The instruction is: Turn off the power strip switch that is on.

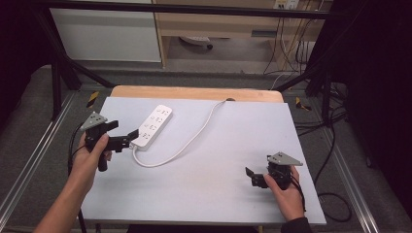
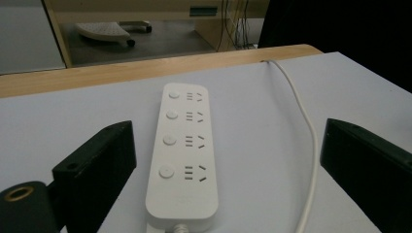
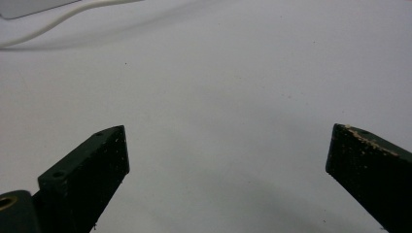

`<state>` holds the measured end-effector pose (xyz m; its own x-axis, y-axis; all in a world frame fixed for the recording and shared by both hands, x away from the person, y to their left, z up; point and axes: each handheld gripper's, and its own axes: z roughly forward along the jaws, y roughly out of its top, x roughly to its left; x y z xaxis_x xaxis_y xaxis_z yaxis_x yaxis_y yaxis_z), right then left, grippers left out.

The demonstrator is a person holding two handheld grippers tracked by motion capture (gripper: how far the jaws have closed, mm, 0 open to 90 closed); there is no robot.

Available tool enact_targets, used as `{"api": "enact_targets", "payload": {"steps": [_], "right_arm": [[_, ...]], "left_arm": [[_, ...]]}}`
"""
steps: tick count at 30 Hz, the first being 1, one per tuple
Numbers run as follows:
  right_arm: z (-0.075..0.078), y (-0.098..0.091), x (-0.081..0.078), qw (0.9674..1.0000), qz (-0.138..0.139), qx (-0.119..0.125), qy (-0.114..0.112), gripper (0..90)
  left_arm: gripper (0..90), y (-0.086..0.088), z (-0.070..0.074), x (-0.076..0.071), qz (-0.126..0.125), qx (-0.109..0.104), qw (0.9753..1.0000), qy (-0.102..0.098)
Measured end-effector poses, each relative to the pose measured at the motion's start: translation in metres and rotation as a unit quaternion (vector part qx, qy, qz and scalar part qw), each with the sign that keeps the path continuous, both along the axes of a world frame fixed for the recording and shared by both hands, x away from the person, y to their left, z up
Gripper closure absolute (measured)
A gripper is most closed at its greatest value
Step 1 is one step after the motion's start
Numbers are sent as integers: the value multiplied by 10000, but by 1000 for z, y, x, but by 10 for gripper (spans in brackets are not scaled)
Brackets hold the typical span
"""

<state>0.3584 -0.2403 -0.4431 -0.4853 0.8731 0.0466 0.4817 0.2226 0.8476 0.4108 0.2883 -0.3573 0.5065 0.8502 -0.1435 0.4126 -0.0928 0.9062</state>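
A white power strip (image 1: 153,125) with several sockets and round buttons lies on the grey table top (image 1: 223,160), left of centre. Its white cable (image 1: 194,138) loops toward me, then runs to the table's far edge. My left gripper (image 1: 124,131) is open, just short of the strip's near end. In the left gripper view the power strip (image 2: 183,155) lies between the wide-apart jaws, with the cable (image 2: 306,145) to its right. My right gripper (image 1: 253,175) rests low at the front right, open, over bare table. The right gripper view has the cable (image 3: 63,19) far off at top left.
A wooden strip (image 1: 194,92) borders the table's far edge. Black frame bars (image 1: 73,63) stand at both far corners. Cables (image 1: 335,145) trail on the floor to the right. A cabinet and a wheeled base stand beyond the table.
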Motion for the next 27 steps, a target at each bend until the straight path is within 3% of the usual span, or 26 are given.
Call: {"api": "enact_targets", "payload": {"steps": [10, 15, 27], "right_arm": [[0, 0, 0, 10000, 4, -22, 17, 27], [0, 0, 0, 10000, 0, -20, 15, 27], [-1, 1, 0, 10000, 2, -33, 15, 27]], "left_arm": [[58, 10, -7, -22, 33, -1, 10000, -40], [58, 18, -17, -34, 55, -13, 10000, 34], [57, 35, -29, -50, 170, -112, 9998, 80]]}}
